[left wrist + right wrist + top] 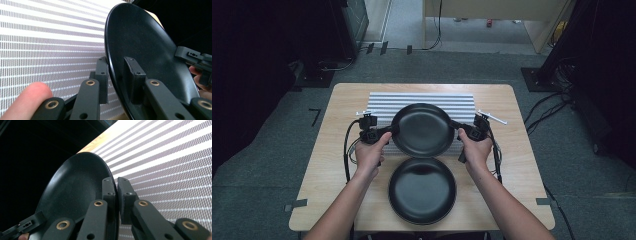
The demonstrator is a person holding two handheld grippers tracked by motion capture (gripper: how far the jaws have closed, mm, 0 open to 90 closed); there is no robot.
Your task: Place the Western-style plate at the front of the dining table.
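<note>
Carpet (pixel 272 165), grey and worn, spreads around a light wooden table (pixel 337 165) seen from the high view. On the table's far half lies a white striped mat (pixel 382 102), ribbed in fine grey lines. Two black plates sit at the centre: the far plate (pixel 422 129) is over the mat's near edge, and the near plate (pixel 422 190) rests flat on bare wood just in front of it, their rims almost touching in that view.

Both forearms reach in from the bottom. The left gripper (pixel 116 75) has its jaws set on either side of the far plate's left rim, one pad above and one below; a narrow gap shows beside the outer pad, so a firm clamp cannot be confirmed. The right gripper (pixel 116 192) pinches the same plate's right rim, jaws nearly together with the thin edge between them. In the left gripper view a fingertip (pixel 27 100) shows at the lower left, and the right gripper appears across the plate.
</note>
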